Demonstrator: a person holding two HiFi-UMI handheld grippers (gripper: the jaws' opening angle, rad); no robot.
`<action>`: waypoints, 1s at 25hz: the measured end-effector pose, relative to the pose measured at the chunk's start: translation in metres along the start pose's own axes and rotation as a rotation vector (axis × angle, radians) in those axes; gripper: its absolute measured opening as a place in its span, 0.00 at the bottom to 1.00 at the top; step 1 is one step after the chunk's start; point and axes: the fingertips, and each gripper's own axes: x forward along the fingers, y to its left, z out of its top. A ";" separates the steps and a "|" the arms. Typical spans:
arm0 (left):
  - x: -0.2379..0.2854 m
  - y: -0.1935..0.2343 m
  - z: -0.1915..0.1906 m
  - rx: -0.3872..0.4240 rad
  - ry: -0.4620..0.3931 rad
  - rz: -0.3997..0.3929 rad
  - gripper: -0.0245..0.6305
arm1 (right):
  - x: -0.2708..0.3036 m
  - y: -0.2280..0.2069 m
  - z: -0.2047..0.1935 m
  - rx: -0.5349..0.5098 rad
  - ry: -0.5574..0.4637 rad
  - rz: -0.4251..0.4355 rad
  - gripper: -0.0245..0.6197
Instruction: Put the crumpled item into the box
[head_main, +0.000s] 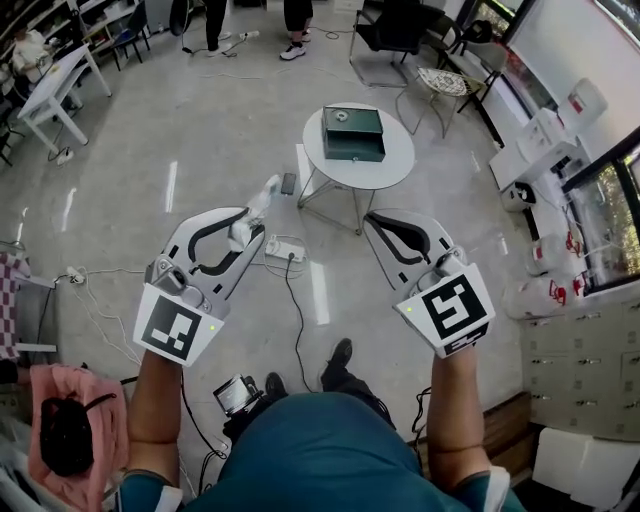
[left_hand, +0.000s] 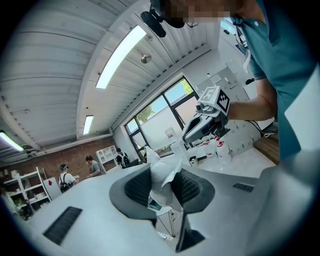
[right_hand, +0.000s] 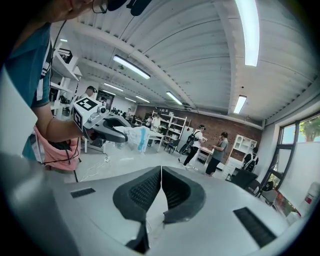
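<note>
Short of the box (head_main: 352, 133) on the worktop (head_main: 398, 162), our left claw (left_hand: 161, 186) clamps crumpled paper (left_hand: 162, 167); right claw (right_hand: 161, 186) closed together, empty.

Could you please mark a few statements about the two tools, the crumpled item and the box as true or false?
1. The left tool grips the crumpled white item. True.
2. The right tool also holds something. False: its jaws are together with nothing between them.
3. The green box stands on the floor. False: it sits on the round white table.
4. The crumpled white item is not yet in the green box. True.
</note>
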 end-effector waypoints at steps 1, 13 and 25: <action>0.014 0.003 0.002 -0.001 0.006 0.008 0.21 | 0.002 -0.014 -0.004 0.001 -0.003 0.009 0.10; 0.136 0.015 0.006 -0.032 0.059 0.083 0.21 | 0.024 -0.126 -0.048 0.000 -0.004 0.129 0.10; 0.220 0.011 0.010 -0.021 0.074 0.066 0.21 | 0.019 -0.205 -0.092 0.012 -0.018 0.106 0.10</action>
